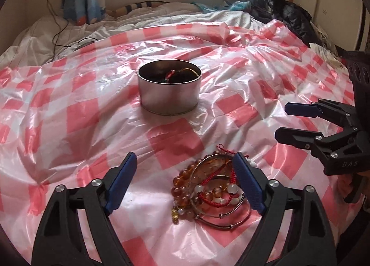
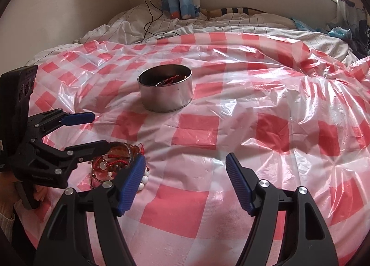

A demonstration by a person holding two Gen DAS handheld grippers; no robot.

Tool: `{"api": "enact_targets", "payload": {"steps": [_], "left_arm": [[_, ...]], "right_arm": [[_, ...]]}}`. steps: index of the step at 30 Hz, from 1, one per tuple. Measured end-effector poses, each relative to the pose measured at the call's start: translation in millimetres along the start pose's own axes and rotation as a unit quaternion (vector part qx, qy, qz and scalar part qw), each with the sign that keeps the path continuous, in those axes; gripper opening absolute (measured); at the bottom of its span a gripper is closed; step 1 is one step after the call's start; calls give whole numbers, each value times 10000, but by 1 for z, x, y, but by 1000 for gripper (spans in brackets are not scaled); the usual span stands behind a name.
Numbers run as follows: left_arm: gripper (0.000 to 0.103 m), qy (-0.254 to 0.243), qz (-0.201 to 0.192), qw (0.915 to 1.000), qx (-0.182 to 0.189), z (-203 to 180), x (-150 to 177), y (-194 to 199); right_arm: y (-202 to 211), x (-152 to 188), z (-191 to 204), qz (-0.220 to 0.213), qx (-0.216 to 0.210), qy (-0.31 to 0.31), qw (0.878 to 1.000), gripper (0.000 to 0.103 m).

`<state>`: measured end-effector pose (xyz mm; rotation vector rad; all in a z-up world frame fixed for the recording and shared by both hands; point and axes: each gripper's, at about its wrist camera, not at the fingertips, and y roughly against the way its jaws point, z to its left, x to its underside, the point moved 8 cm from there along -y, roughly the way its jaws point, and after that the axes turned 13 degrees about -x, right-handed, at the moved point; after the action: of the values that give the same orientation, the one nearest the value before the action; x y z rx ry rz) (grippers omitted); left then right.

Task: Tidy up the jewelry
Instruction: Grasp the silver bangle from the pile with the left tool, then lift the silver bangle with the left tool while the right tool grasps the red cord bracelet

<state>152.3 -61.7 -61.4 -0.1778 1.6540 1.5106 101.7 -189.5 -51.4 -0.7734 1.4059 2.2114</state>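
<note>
We are seeing some jewelry already in the far tin (image 1: 169, 89). A pile of bracelets (image 1: 212, 187) is waiting near us. Our left gripper (image 1: 185, 182) and right gripper (image 2: 185, 185) are both spread wide, holding nothing.

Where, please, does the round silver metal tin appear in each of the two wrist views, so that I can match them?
Left wrist view: the round silver metal tin stands just left of centre in the upper middle, beyond the pile of bead bracelets and metal bangles.
Right wrist view: the tin sits left of centre in the upper middle.
Shared landmark: the pink-and-white checked plastic sheet under it.
</note>
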Motion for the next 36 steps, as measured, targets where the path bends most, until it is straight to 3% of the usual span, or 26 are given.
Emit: {"api": "enact_targets", "payload": {"steps": [2,4,6,7,11,17,22,29,32,36], "left_arm": [[58,-60,87,9999,104,-6,2,-7],[38,-66,202,9996,173,-8,7,-11],[26,-40,262,9994,236,-8,9,-13],[14,-27,263,9993,279,-8,9,-13],[3,-109,267,9994,207,-6,11,-12],[3,604,84,9981,-40,35,0,-3],[3,1254,198,9912,-372,72,2,-9],[3,1363,363,9891,-430,78,7,-17],[3,1426,390,9881,-423,81,9,-19],[3,1466,402,9875,-415,81,10,-20]], "right_arm": [[-3,-1,-3,-17,-55,-111,9999,69],[-5,-4,-7,-51,-119,-225,9997,69],[-7,-5,-9,-71,-203,-358,9991,69],[-7,-5,-10,-74,-237,-406,9989,69],[-8,-5,-10,-96,-241,-425,9988,69],[-11,-8,9,-88,-259,104,9996,69],[-23,-5,41,56,-688,656,9955,69],[-33,-4,65,141,-1393,670,9879,66],[-37,-2,85,227,-1483,1030,9833,68],[-57,10,100,544,-1206,1488,9800,70]]}}
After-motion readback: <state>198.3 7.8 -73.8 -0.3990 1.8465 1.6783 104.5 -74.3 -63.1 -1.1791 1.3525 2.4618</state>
